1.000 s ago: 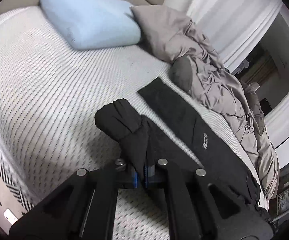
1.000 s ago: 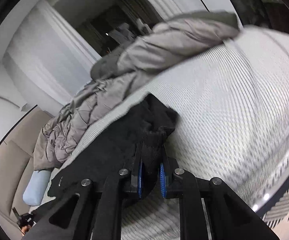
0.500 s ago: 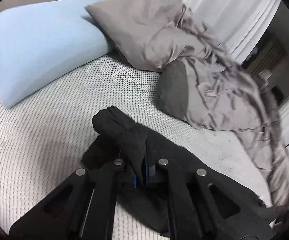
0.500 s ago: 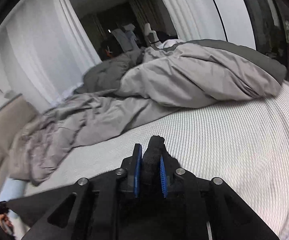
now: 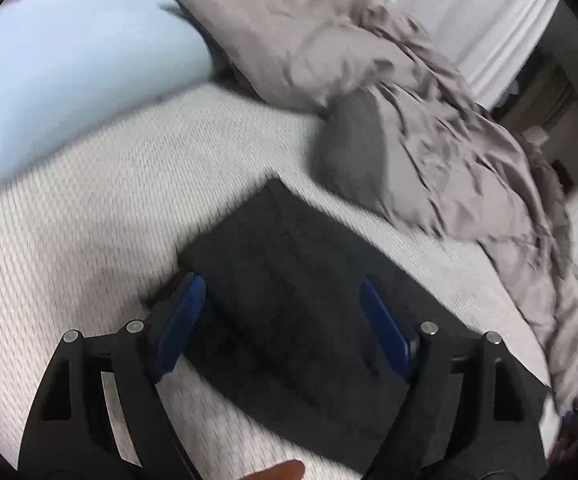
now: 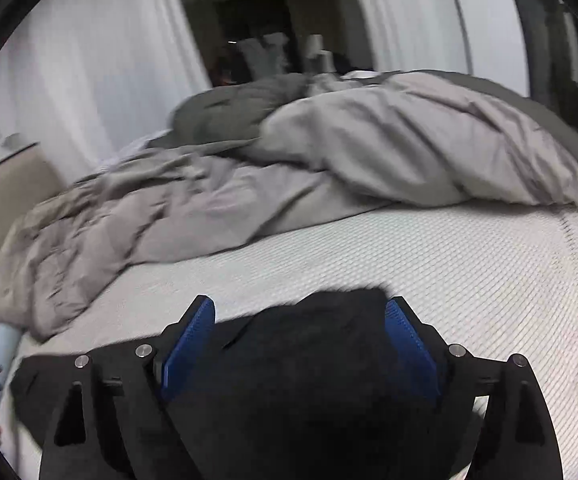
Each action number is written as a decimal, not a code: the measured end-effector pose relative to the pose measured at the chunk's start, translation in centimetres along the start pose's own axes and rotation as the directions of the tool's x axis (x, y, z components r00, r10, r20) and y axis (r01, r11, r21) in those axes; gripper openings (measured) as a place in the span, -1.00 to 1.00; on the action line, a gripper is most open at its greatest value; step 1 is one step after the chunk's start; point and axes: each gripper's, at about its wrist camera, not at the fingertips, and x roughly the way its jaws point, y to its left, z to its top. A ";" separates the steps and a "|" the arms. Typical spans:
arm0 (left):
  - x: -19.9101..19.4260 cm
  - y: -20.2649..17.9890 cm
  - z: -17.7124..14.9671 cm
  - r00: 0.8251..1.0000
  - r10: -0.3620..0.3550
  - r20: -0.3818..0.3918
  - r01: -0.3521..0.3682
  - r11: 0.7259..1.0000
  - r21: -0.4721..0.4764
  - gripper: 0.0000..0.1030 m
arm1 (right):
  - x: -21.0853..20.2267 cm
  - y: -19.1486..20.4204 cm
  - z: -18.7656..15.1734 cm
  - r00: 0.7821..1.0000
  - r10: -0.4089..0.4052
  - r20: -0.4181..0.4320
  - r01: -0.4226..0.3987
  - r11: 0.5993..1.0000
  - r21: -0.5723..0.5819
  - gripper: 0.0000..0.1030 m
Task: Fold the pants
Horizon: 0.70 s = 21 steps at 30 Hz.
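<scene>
The black pants (image 5: 289, 300) lie flat, folded over on themselves, on the white textured mattress (image 5: 89, 220). My left gripper (image 5: 281, 320) hovers over one end of the fold; its jaws are opening, blue pads wide apart and clear of the cloth. In the right wrist view the other end of the pants (image 6: 301, 360) lies under my right gripper (image 6: 301, 340). Its jaws are opening too, with the fabric lying between the pads, neither pressing on it.
A light blue pillow (image 5: 69, 68) lies at the head of the bed beside a grey pillow (image 5: 281, 32). A rumpled grey duvet (image 6: 329, 160) covers the far side of the mattress. White curtains (image 6: 89, 60) hang behind. A fingertip (image 5: 281, 472) shows at the lower edge.
Both grippers carried the pinched ends of the pants across the bed, folding the pants over, then let go. Both jaws went from shut on cloth to wide apart.
</scene>
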 end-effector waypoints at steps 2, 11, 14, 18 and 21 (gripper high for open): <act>-0.2 -0.7 -2.8 0.997 -0.051 -0.051 0.049 0.999 -0.022 0.51 | -0.5 0.9 -1.5 0.998 0.061 -0.020 -0.061 0.998 0.022 0.75; 4.1 -3.8 -8.6 0.973 -0.125 -0.195 0.119 0.992 -0.042 0.18 | -3.3 0.6 -6.8 0.976 0.192 -0.099 -0.183 0.979 0.085 0.76; 5.8 -4.4 -8.4 0.980 -0.106 -0.167 0.102 0.994 -0.035 -0.46 | -3.5 -0.3 -7.7 0.975 0.197 -0.104 -0.185 0.977 0.110 0.76; 4.5 -4.7 -8.0 0.986 -0.133 -0.096 0.132 0.991 -0.015 -0.99 | -3.1 -1.2 -8.0 0.975 0.188 -0.115 -0.176 0.979 0.107 0.76; 1.0 -4.9 -8.4 0.987 -0.155 -0.044 0.157 0.987 0.037 -1.00 | -3.1 -1.9 -7.7 0.980 0.171 -0.107 -0.160 0.982 0.101 0.76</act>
